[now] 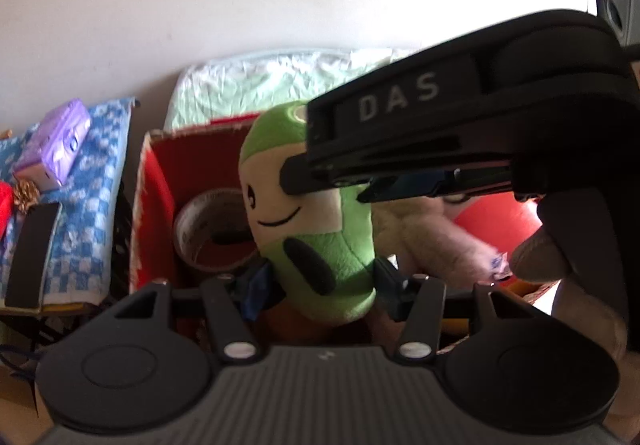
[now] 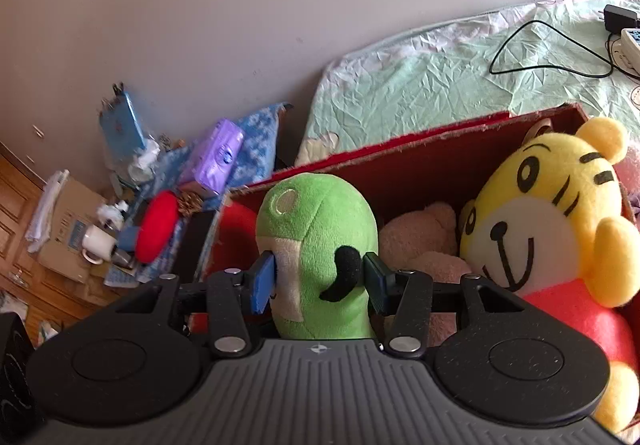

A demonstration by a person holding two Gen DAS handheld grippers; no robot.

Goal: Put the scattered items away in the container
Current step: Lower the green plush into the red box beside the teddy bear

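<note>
A green plush toy with a white smiling face stands upright over the red cardboard box. My left gripper is shut on its lower body. My right gripper is shut on the same green plush toy, its blue pads pressing both sides. In the left wrist view the right gripper's black body reaches in from the right and touches the toy's head. The red box holds a yellow tiger plush, a beige plush and a roll of tape.
A pale green bed sheet lies behind the box, with a black cable and charger. To the left, a blue checked cloth carries a purple pack, a red cushion and a white mug.
</note>
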